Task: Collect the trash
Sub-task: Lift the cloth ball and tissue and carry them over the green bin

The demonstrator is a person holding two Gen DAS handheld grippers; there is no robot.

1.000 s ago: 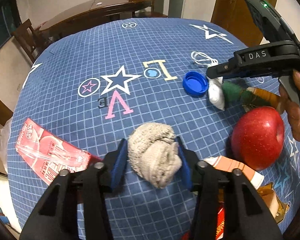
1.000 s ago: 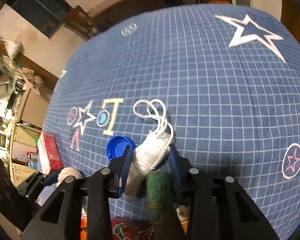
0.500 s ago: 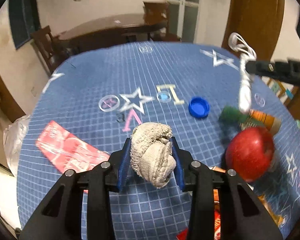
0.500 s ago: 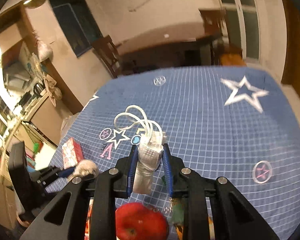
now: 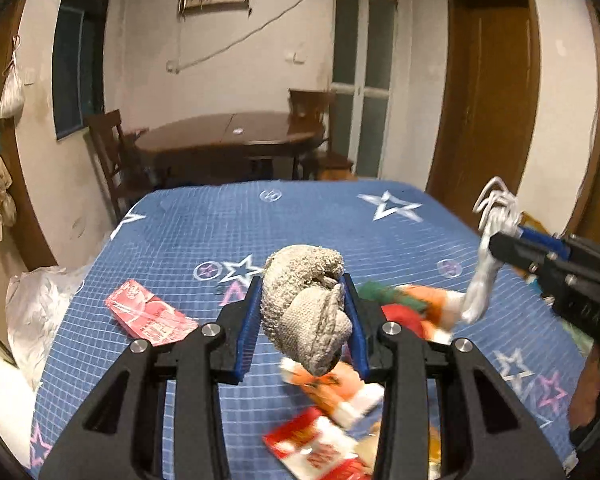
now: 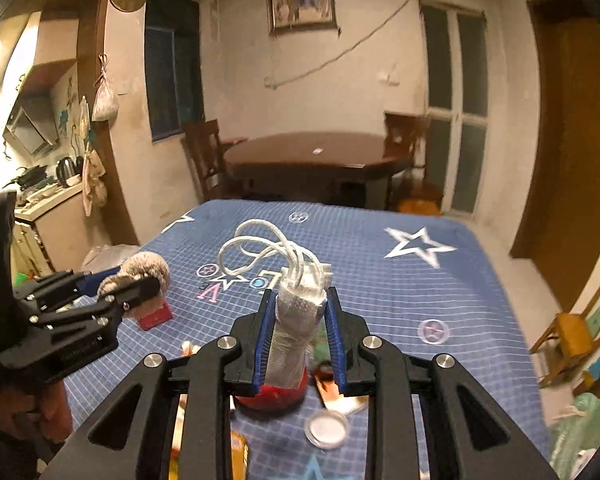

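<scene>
My left gripper point(image 5: 302, 320) is shut on a crumpled grey cloth wad point(image 5: 304, 304) and holds it above the blue star-patterned tablecloth point(image 5: 260, 224). My right gripper point(image 6: 298, 336) is shut on a folded white face mask point(image 6: 296, 320) whose ear loops point(image 6: 260, 248) stick up; it also shows in the left wrist view point(image 5: 484, 272). The left gripper with the wad shows at the left of the right wrist view point(image 6: 136, 284). Both are lifted off the table.
On the cloth lie a red wrapper point(image 5: 148, 316), a red apple point(image 6: 272, 394), a carrot point(image 5: 420, 300), orange and red packets point(image 5: 332, 396) and a clear lid point(image 6: 326, 428). A white plastic bag point(image 5: 40, 304) hangs at the left edge. A wooden table point(image 6: 316, 156) stands behind.
Both grippers have risen from the table with the cloth wad and the face mask in them, and both views have tilted up toward the room.
</scene>
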